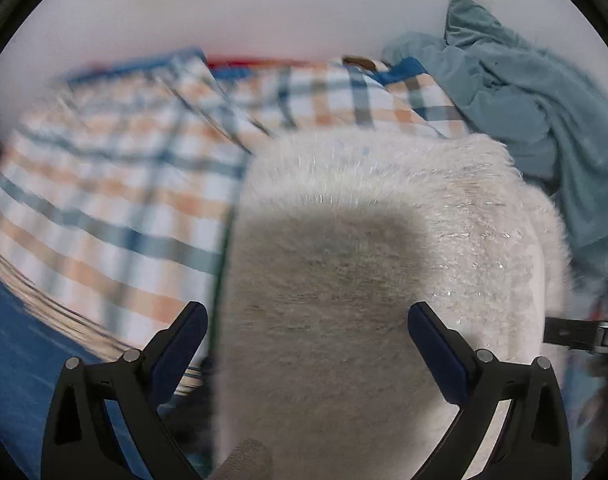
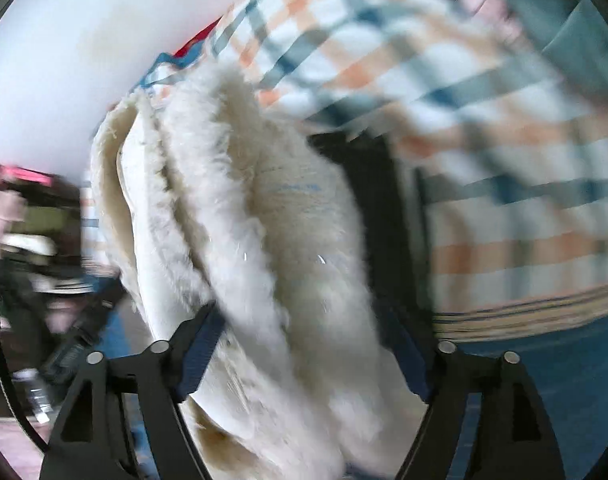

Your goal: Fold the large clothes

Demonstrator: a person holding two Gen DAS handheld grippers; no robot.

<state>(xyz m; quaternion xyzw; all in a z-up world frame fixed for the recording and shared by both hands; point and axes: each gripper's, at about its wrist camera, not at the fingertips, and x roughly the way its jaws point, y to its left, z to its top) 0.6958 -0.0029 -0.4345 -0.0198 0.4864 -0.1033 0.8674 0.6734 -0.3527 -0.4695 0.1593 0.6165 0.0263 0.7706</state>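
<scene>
Below, a cream fluffy garment [image 1: 344, 280] lay folded on a checked bedsheet [image 1: 104, 200], filling the centre of the left wrist view from about 12 o'clock down to 6 o'clock. The left gripper [image 1: 308, 344] hung over it with its jaws spread wide, one finger at 7 o'clock and the other at 5 o'clock, the pads clear of the pile and nothing pinched between them; a dark shadow fell on the fleece just ahead of the tips. A crumpled teal garment [image 1: 524, 100] was heaped against the white wall [image 1: 264, 8] at 2 o'clock, touching the far edge of the cream one. A plain blue cover [image 1: 16, 360] showed at 8 o'clock beyond the sheet's fringed edge.

In the right wrist view, much blurred, the same cream fluffy garment [image 2: 240, 220] ran in thick layered folds from 11 o'clock to 6 o'clock. The right gripper [image 2: 304, 348] stood wide as well, the fleece lying between its fingers but not squeezed by the pads. The checked bedsheet [image 2: 484, 140] spread across 1 to 3 o'clock, with the white wall [image 2: 84, 40] at 10 o'clock.
</scene>
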